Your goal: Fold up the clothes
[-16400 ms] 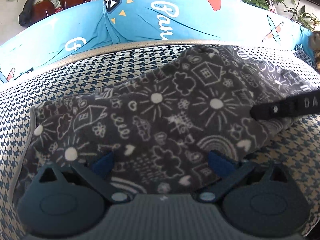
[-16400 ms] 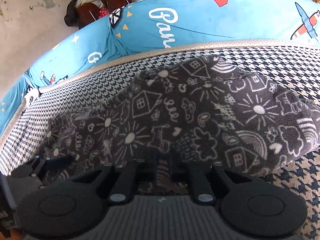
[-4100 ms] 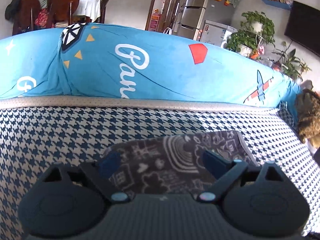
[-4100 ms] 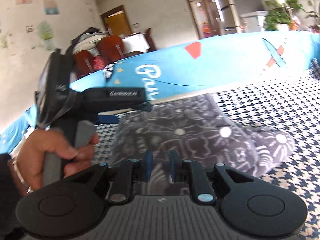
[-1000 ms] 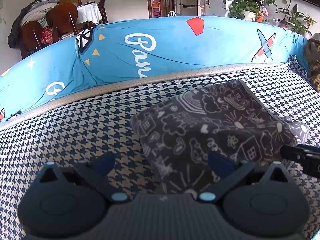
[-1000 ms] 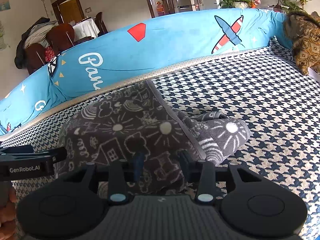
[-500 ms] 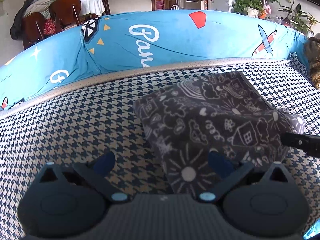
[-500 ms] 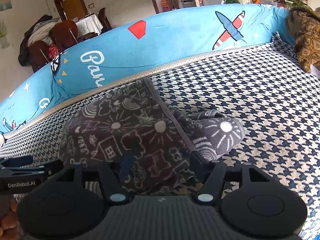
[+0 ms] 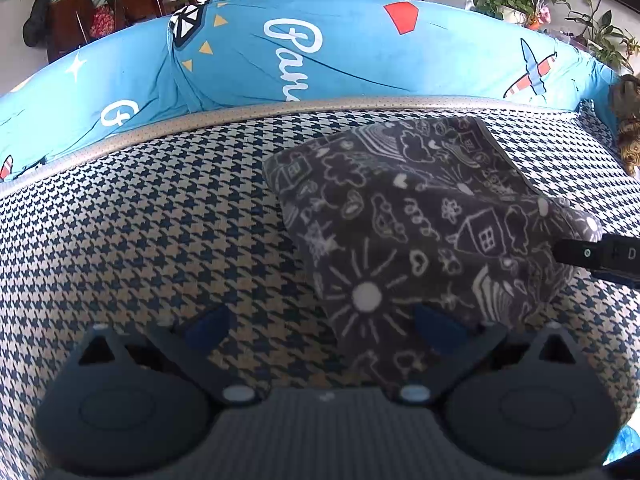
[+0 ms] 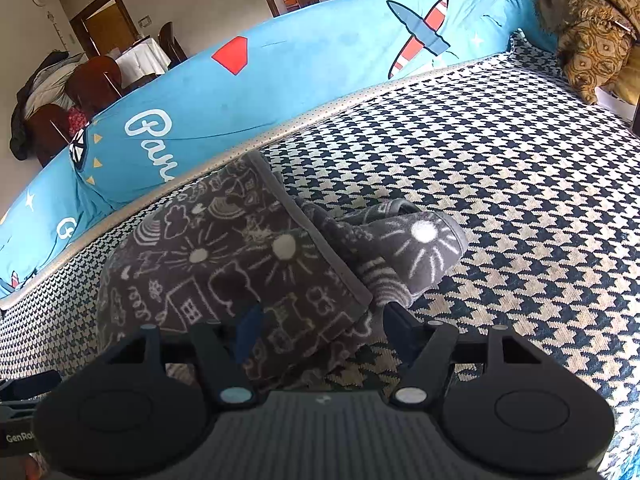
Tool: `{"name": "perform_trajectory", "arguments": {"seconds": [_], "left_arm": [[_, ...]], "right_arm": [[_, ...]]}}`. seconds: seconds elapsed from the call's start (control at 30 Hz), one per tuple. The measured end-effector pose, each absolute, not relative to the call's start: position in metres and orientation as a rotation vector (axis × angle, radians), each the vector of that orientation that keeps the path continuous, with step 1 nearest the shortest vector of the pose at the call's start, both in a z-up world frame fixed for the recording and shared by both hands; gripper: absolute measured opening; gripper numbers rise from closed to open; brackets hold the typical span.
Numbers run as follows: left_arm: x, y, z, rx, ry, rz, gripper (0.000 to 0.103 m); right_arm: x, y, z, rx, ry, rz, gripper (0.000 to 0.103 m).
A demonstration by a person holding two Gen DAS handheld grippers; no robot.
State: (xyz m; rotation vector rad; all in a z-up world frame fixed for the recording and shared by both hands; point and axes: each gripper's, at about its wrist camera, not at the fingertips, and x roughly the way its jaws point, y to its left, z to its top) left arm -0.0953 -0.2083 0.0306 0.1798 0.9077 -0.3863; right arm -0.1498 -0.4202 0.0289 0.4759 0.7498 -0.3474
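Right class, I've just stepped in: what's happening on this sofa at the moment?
A person is folding clothes with a handheld gripper in each hand. A dark grey fleece garment printed with white doodles lies folded into a compact bundle on the houndstooth sofa seat, in front of the blue backrest cushion. The left gripper and the right gripper both have their jaws open at the bundle's near edge, gripping nothing. One layer pokes out untidily on the right.
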Motion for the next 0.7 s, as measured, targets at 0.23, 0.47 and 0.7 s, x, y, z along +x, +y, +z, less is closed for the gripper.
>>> {"name": "perform_trajectory", "arguments": {"seconds": [0.23,0.47,0.7], "left_arm": [[-0.099,-0.206,0.032,0.173,0.910,-0.389,0.103],[-0.103,-0.210,0.036,0.173,0.897,-0.419,0.103],[-0.109,-0.216,0.036,0.210,0.878,-0.423,0.103]], "right_arm": [[-0.149,-0.422,0.027,0.468,0.763,-0.356,0.068],[-0.150,-0.427,0.025,0.482,0.761,-0.372,0.068],[-0.150,-0.431,0.023,0.484,0.763,-0.390,0.068]]}}
